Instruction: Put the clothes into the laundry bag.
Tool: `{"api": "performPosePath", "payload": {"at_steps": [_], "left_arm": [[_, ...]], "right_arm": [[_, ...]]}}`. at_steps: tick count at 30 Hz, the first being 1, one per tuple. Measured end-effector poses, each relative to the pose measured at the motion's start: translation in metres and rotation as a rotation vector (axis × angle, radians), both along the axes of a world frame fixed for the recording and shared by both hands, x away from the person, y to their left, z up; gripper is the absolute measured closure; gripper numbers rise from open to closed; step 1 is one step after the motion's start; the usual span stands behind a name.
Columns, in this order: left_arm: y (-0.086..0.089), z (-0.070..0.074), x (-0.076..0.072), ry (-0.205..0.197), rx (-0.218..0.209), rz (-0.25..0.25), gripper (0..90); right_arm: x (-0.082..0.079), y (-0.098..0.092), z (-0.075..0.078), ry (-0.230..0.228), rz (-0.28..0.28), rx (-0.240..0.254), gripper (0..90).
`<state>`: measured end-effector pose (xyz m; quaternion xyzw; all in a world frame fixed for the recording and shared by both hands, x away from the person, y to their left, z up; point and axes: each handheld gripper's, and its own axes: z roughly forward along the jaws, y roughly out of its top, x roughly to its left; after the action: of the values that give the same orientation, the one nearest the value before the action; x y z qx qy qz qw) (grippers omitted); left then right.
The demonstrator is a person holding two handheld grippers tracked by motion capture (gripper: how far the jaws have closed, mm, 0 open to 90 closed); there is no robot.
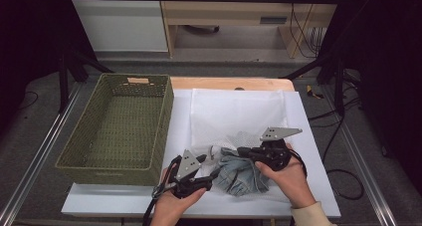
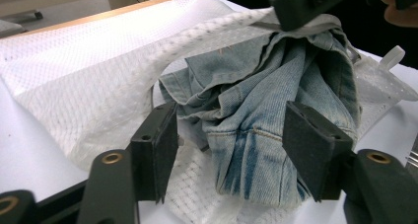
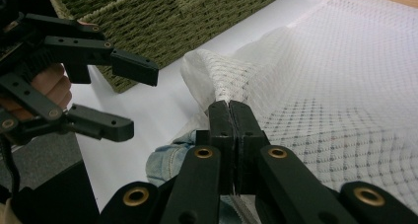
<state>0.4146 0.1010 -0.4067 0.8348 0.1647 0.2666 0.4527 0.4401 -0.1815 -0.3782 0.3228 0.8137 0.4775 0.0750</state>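
Note:
A crumpled pale-blue denim garment [image 1: 244, 173] lies at the mouth of a white mesh bag [image 1: 234, 111] spread on the white table [image 1: 311, 136]. My right gripper [image 1: 241, 150] is shut on the bag's edge just above the denim; the right gripper view has the pads [image 3: 229, 108] pinching the mesh [image 3: 320, 86], with denim [image 3: 170, 160] below. My left gripper [image 1: 211, 166] stands open at the denim's near-left side. In the left gripper view its jaws [image 2: 231, 145] flank the denim bundle [image 2: 256, 86], and a gap remains at the left pad [image 2: 160, 140].
A green woven basket [image 1: 104, 169] stands empty on the left of the table, close to the left hand; its wall [image 3: 162, 17] appears in the right gripper view. The bag's zipper tab [image 2: 392, 56] lies at the right. The table's front edge is near both hands.

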Motion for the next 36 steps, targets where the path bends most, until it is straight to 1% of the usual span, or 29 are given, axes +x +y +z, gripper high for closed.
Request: {"api": "performPosePath", "payload": {"at_steps": [2, 4, 6, 8, 10, 11, 14, 16, 18, 20, 22, 23, 26, 28, 30, 33, 36], "left_arm": [[0.002, -0.002, 0.0, 0.016, -0.015, -0.005, 41.8], [0.002, -0.005, 0.0, 0.023, -0.012, -0.005, 43.0], [0.002, -0.007, 0.0, 0.028, -0.009, -0.013, 44.6], [0.002, -0.008, 0.001, 0.035, -0.017, -0.026, 46.9], [0.0, -0.009, -0.001, 0.042, -0.026, -0.032, 50.7], [-0.001, -0.009, -0.002, 0.041, -0.022, -0.035, 52.2], [-0.004, -0.011, -0.005, 0.038, -0.012, -0.054, 58.7], [-0.008, -0.014, -0.008, 0.043, -0.013, -0.066, 63.9], [-0.011, -0.017, -0.009, 0.045, -0.008, -0.072, 68.7], [-0.014, -0.022, -0.009, 0.065, 0.009, -0.086, 72.1], [-0.017, -0.025, -0.008, 0.079, 0.034, -0.114, 76.6], [-0.018, -0.027, -0.008, 0.084, 0.035, -0.123, 78.7], [-0.02, -0.03, -0.009, 0.109, 0.017, -0.149, 82.2], [-0.023, -0.032, -0.011, 0.112, 0.027, -0.163, 83.4], [-0.024, -0.035, -0.012, 0.115, 0.041, -0.165, 84.6], [-0.024, -0.04, -0.01, 0.125, 0.074, -0.148, 85.3], [-0.025, -0.046, -0.005, 0.15, 0.08, -0.145, 86.9]], "right_arm": [[-0.003, -0.001, -0.002, 0.004, -0.006, 0.007, 89.5], [-0.006, -0.002, -0.004, 0.008, -0.001, 0.014, 89.5], [-0.007, -0.001, -0.007, 0.015, 0.004, -0.006, 89.5], [-0.008, -0.001, -0.008, 0.019, 0.006, -0.003, 89.4], [-0.009, -0.001, -0.01, 0.017, 0.014, -0.017, 89.5], [-0.01, -0.001, -0.011, 0.016, 0.016, -0.023, 89.5], [-0.012, -0.003, -0.016, 0.021, 0.017, -0.017, 89.5], [-0.011, -0.005, -0.02, 0.02, 0.024, -0.009, 89.5], [-0.011, -0.007, -0.022, 0.024, 0.024, -0.008, 89.5], [-0.011, -0.008, -0.024, 0.026, 0.025, -0.002, 89.5], [-0.011, -0.009, -0.025, 0.025, 0.023, 0.002, 89.5], [-0.011, -0.01, -0.025, 0.025, 0.023, 0.007, 89.4], [-0.012, -0.01, -0.026, 0.023, 0.021, 0.004, 89.4], [-0.012, -0.01, -0.026, 0.024, 0.019, 0.005, 89.4], [-0.011, -0.009, -0.027, 0.023, 0.018, 0.008, 89.4], [-0.012, -0.009, -0.026, 0.019, 0.018, 0.005, 89.4], [-0.013, -0.009, -0.024, 0.013, 0.014, 0.007, 89.5]]}}
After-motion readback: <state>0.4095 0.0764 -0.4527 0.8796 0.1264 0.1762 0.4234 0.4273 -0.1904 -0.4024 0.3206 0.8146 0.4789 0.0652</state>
